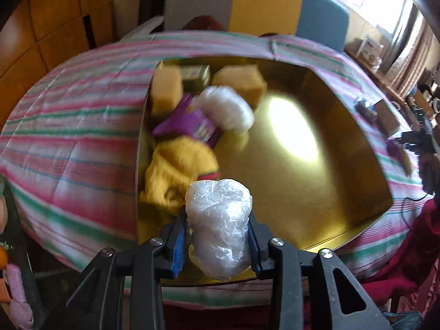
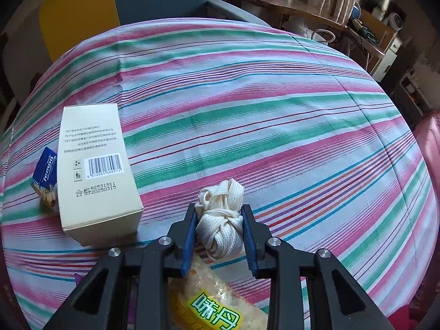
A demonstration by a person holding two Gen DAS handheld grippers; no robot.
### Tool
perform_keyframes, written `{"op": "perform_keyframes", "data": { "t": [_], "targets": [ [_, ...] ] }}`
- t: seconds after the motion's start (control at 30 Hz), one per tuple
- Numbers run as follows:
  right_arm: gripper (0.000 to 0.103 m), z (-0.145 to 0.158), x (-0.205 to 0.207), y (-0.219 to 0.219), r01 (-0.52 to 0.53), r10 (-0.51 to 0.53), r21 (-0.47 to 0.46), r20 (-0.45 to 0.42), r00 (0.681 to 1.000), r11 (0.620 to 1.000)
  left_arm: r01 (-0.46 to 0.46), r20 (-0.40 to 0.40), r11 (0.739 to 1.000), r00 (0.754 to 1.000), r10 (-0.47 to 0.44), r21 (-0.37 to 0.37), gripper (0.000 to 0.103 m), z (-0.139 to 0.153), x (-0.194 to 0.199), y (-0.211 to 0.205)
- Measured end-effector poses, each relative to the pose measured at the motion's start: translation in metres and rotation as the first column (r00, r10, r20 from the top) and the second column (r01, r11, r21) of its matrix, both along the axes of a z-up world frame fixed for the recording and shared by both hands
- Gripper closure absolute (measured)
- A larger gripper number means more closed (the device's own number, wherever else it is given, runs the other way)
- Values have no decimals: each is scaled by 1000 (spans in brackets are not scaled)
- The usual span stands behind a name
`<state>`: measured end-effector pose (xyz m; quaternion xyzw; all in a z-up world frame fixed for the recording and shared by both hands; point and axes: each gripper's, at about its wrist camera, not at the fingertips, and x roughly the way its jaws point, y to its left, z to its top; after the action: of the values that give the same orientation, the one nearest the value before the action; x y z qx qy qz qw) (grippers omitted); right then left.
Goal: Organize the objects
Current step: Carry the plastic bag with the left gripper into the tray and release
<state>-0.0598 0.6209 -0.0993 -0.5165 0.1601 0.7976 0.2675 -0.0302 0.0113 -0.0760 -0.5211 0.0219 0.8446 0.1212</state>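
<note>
My left gripper is shut on a clear plastic-wrapped bundle and holds it over the near edge of a gold tray. At the tray's left lie a yellow cloth, a purple packet, a white plastic bundle, two tan blocks and a green box. My right gripper is shut on a knotted bundle of cream flat cord above the striped cloth.
A cream carton with a barcode lies left of my right gripper, with a blue tissue pack beside it. A snack bag with green lettering lies under my right gripper. Chairs stand beyond the table's far edge.
</note>
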Motion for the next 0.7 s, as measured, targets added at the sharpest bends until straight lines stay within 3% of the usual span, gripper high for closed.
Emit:
{"op": "perform_keyframes", "data": {
  "t": [0.17, 0.47, 0.7],
  "targets": [
    [72, 2, 3, -1, 3, -3, -3, 0, 1000, 1000, -6, -15, 1000, 1000, 6, -7, 55, -4, 4, -1],
    [73, 3, 0, 6, 35, -35, 5, -15, 999, 999, -71, -72, 997, 995, 73, 31, 54, 16, 9, -15],
    [73, 27, 11, 12, 104, -100, 36, -108, 989, 994, -100, -132, 993, 985, 107, 60, 54, 34, 7, -19]
  ]
}}
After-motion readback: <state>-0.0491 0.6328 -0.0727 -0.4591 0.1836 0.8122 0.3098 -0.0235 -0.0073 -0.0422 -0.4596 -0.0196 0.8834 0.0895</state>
